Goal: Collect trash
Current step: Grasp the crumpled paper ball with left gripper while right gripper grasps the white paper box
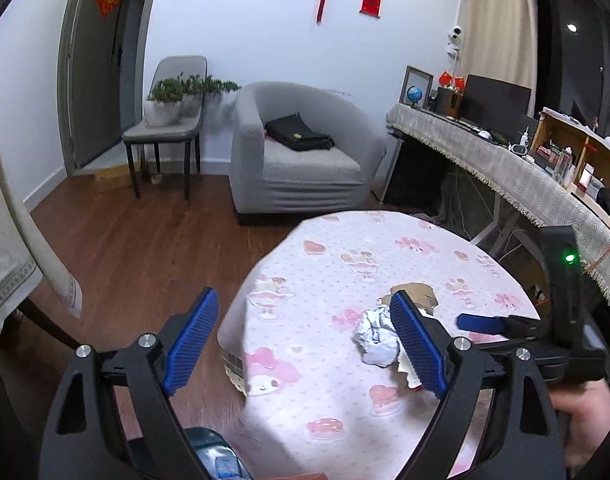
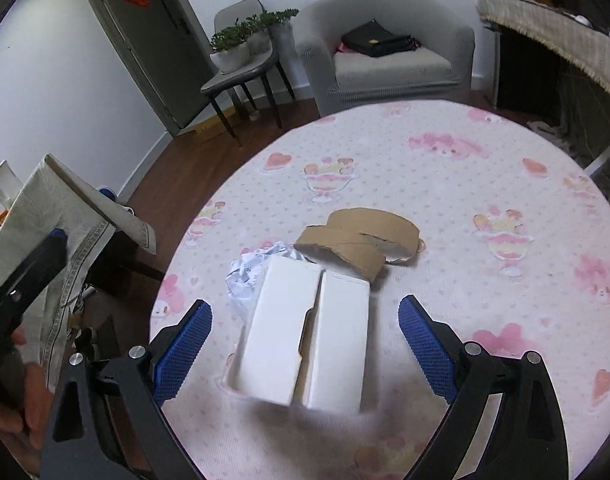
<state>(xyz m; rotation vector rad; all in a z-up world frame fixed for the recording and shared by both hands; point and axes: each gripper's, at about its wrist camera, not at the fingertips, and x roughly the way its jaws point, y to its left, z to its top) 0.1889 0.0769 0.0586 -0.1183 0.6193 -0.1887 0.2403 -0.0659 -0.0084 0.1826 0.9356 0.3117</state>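
Observation:
Trash lies on a round table with a pink patterned cloth (image 2: 445, 184). A white cardboard box (image 2: 305, 332), opened flat, lies between the fingers of my right gripper (image 2: 305, 348), which is open and empty just above it. Behind the box are a crumpled white paper ball (image 2: 247, 276) and torn brown cardboard (image 2: 357, 240). My left gripper (image 1: 305, 344) is open and empty at the table's left edge; its right finger (image 1: 417, 344) is beside the paper ball (image 1: 375, 336) and hides part of the brown cardboard (image 1: 415, 292). The right gripper (image 1: 481, 322) shows in the left wrist view.
A grey armchair (image 1: 301, 148) with a black bag stands behind the table. A grey chair (image 1: 165, 128) holds potted plants. A long cloth-covered desk (image 1: 505, 164) runs along the right. A cloth-draped chair (image 2: 65, 216) stands at the left. A bottle (image 1: 217, 456) is below the left gripper.

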